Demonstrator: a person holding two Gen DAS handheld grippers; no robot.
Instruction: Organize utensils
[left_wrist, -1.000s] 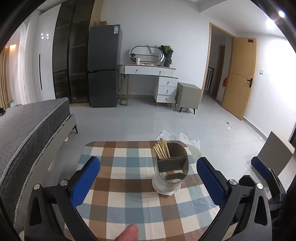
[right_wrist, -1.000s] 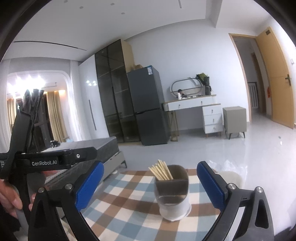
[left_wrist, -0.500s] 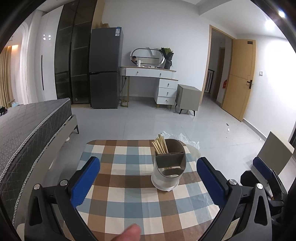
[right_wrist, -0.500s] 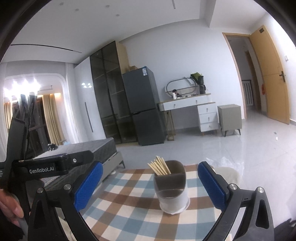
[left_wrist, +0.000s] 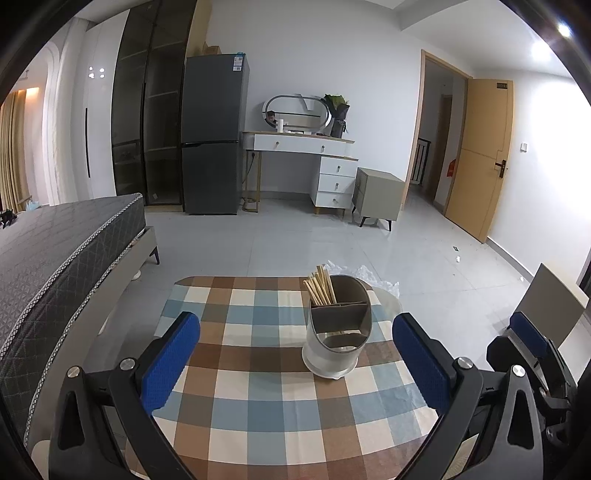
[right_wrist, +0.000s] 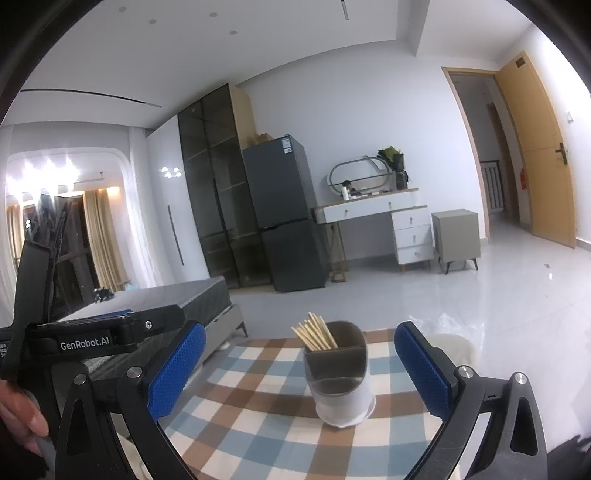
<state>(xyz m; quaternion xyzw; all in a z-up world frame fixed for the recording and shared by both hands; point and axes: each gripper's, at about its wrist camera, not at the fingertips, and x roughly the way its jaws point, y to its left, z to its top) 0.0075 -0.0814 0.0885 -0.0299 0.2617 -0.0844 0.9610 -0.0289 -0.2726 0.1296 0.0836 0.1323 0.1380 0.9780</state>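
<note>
A white utensil holder (left_wrist: 335, 332) (right_wrist: 341, 374) with a brown divided insert stands on the checked tablecloth (left_wrist: 258, 369) (right_wrist: 258, 413). A bundle of wooden chopsticks (left_wrist: 320, 285) (right_wrist: 314, 332) sticks up from its rear left compartment. My left gripper (left_wrist: 295, 360) is open, raised above the table, and the holder shows between its blue pads. My right gripper (right_wrist: 300, 369) is open too, lower and closer to the holder, with nothing between its fingers. It also shows at the right edge of the left wrist view.
A grey bed (left_wrist: 55, 251) lies left of the table. A dark fridge (left_wrist: 212, 136), a white dressing table (left_wrist: 306, 147) and a grey bedside cabinet (left_wrist: 378, 192) stand along the far wall. Clear plastic (left_wrist: 369, 275) lies on the tiled floor behind the table.
Both grippers have pulled back and risen a little, so the holder looks smaller and farther. A fingertip seen at the bottom of the left wrist view is gone.
</note>
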